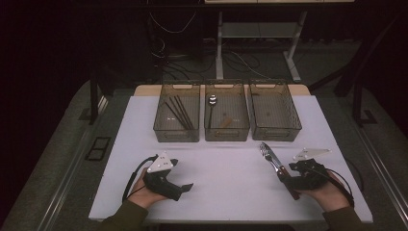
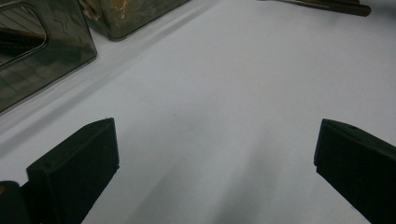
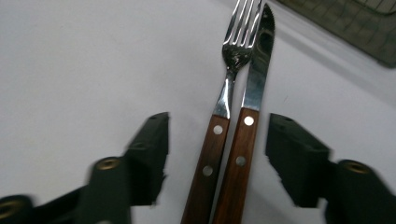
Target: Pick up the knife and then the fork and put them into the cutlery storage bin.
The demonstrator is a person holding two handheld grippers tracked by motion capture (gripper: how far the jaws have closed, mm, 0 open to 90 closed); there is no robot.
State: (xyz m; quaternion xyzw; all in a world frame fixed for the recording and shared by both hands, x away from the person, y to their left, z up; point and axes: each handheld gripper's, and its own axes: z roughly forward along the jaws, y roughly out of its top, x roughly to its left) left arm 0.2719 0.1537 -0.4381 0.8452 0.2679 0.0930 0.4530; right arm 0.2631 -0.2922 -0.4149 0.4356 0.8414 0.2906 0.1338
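White worktop [image 1: 226,178], three clear bins along its far edge: left bin [image 1: 176,113] with dark sticks [image 1: 179,113], probably chopsticks though the view is dim; middle bin [image 1: 226,113] with a spoon [image 1: 211,108] and a small brown piece; right bin [image 1: 274,113]. Fork [image 3: 219,126] and knife [image 3: 245,130], both wood-handled, lie side by side and touching on the worktop in front of the right bin, tips toward it. Right gripper [image 3: 217,144]: fingers [image 3: 149,149] straddle both handles at a medium gap, pads clear of the wood on either side. Left gripper [image 2: 217,154]: rests low over bare worktop at the near left, fingers [image 2: 79,163] spread wide, nothing between them.
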